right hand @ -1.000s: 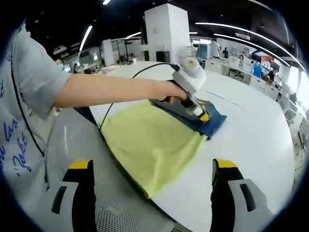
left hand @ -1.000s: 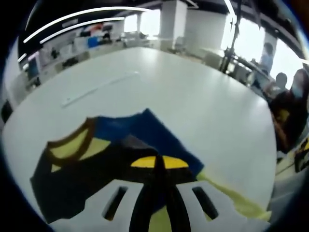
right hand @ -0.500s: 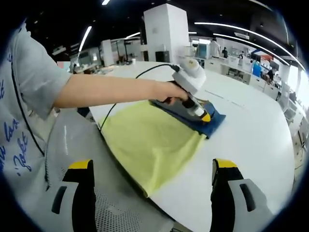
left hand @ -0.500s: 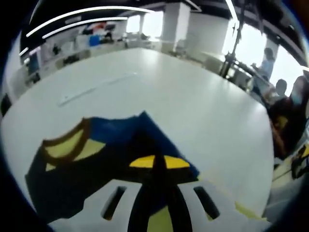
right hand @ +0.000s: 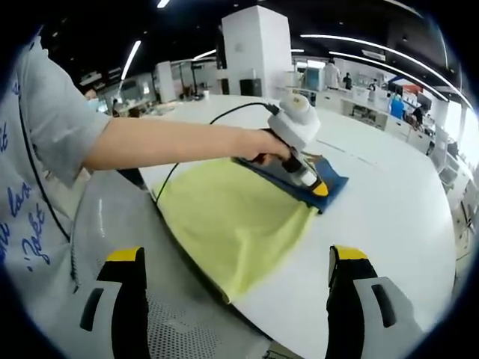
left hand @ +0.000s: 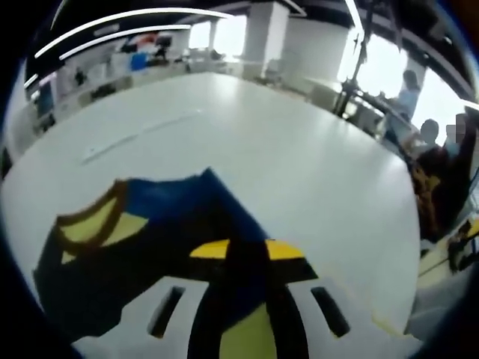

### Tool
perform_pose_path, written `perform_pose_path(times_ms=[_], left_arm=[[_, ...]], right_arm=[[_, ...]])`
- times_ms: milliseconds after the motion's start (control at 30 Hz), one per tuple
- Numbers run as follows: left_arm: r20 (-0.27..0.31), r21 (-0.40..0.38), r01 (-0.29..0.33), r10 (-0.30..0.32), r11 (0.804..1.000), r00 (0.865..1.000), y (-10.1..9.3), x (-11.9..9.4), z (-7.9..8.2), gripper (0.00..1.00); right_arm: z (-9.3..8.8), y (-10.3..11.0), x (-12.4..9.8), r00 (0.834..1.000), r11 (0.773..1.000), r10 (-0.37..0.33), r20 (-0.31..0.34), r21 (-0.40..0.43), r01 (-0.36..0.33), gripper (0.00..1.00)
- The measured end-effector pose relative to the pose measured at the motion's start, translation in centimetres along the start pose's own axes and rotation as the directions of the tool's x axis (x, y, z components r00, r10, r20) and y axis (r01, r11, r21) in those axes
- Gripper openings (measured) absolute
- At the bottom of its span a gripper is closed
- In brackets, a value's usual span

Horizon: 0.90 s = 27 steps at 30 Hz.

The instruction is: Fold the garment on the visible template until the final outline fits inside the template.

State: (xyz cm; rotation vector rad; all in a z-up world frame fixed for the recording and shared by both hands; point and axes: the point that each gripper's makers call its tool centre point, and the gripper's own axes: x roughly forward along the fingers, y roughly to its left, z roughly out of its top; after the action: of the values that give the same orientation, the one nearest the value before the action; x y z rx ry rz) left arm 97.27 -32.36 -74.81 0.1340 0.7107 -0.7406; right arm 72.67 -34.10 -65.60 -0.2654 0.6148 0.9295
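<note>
Your left claw [left hand: 243, 250] was pinched shut on the yellow-and-blue garment [right hand: 239, 217], which lay spread on the white counter [right hand: 389, 224] near its edge. Your right claw [right hand: 236, 280] hung wide apart, holding nothing, short of the cloth.

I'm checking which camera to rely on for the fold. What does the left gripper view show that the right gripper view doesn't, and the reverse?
Left gripper view alone: the garment's brown-trimmed neckline up close, and people seated at the far right.

Right gripper view alone: the yellow body of the garment spread out, the person's arm reaching across, and the open right gripper held off the cloth.

Both: the white table, the blue template, and the left gripper closed over the cloth.
</note>
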Motion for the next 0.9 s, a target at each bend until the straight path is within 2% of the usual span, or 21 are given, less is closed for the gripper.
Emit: perform_pose_path(times_ms=[167,367,533,667,900], left_arm=[[0.015,-0.013,0.000,0.001,1.000,1.000,0.3,-0.3,0.2,0.18],[0.012,-0.007,0.007,-0.007,1.000,1.000,0.3,-0.8,0.2,0.27],[0.024,-0.009,0.007,-0.007,1.000,1.000,0.6,-2.0,0.9,0.31],[0.018,0.039,0.007,-0.008,0.999,1.000,0.9,-2.6,1.0,0.33],[0.017,0.091,0.008,-0.010,0.996,1.000,0.6,-4.6,0.8,0.48]], right_arm=[[0.1,0.2,0.2,1.000,1.000,0.004,-0.001,-0.002,-0.004,1.00],[0.1,0.4,0.3,1.000,1.000,0.009,-0.005,-0.011,-0.009,1.00],[0.0,0.5,0.3,1.000,1.000,0.010,-0.012,-0.010,-0.010,1.00],[0.1,0.7,0.4,1.000,1.000,0.014,-0.017,-0.017,-0.015,1.00],[0.4,1.0,0.7,1.000,1.000,0.018,-0.014,-0.025,-0.018,1.00]])
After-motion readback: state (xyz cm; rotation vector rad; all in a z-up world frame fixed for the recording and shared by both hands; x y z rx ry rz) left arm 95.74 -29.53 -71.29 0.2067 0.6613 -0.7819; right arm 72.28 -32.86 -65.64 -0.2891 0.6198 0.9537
